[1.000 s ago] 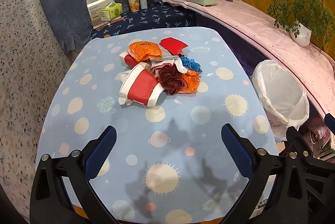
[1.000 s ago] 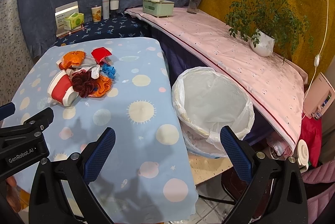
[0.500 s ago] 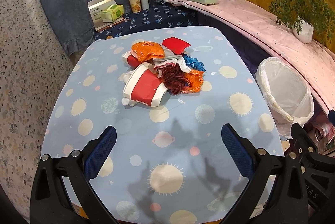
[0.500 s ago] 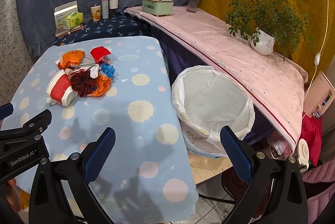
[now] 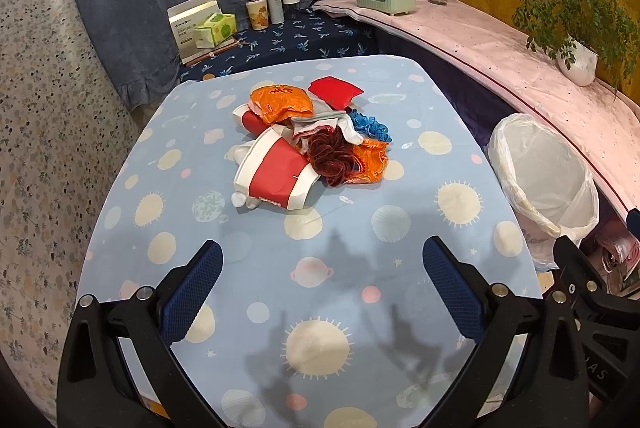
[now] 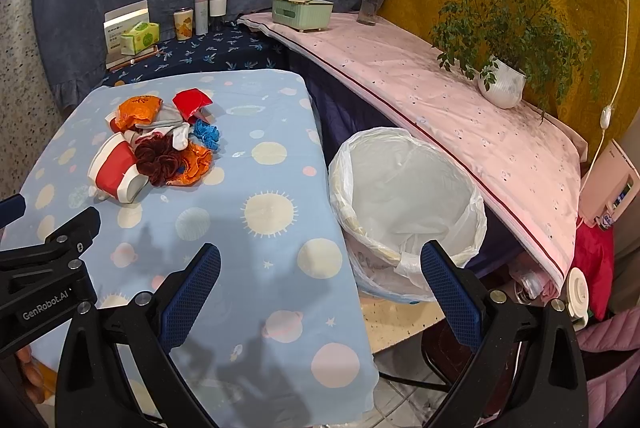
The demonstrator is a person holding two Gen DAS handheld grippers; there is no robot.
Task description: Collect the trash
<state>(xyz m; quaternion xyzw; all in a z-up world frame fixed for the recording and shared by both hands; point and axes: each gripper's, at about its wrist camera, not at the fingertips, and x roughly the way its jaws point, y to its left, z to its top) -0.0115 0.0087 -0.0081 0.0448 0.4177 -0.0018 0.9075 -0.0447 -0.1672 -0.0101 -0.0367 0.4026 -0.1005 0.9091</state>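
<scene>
A pile of trash lies mid-table: a red-and-white paper cup, a dark red scrunchy thing, orange wrappers, a red packet, a blue crumpled piece and white scraps. A bin lined with a white bag stands off the table's right edge. My left gripper is open and empty above the near table. My right gripper is open and empty over the table's right edge, next to the bin.
The table has a light blue planet-print cloth. Behind it, a dark blue shelf holds a tissue pack and cups. A pink-covered ledge on the right carries a green box, a vase and a potted plant.
Both grippers have drawn back and risen slightly; the pile looks a bit farther off in the left view. Nothing was picked up.
</scene>
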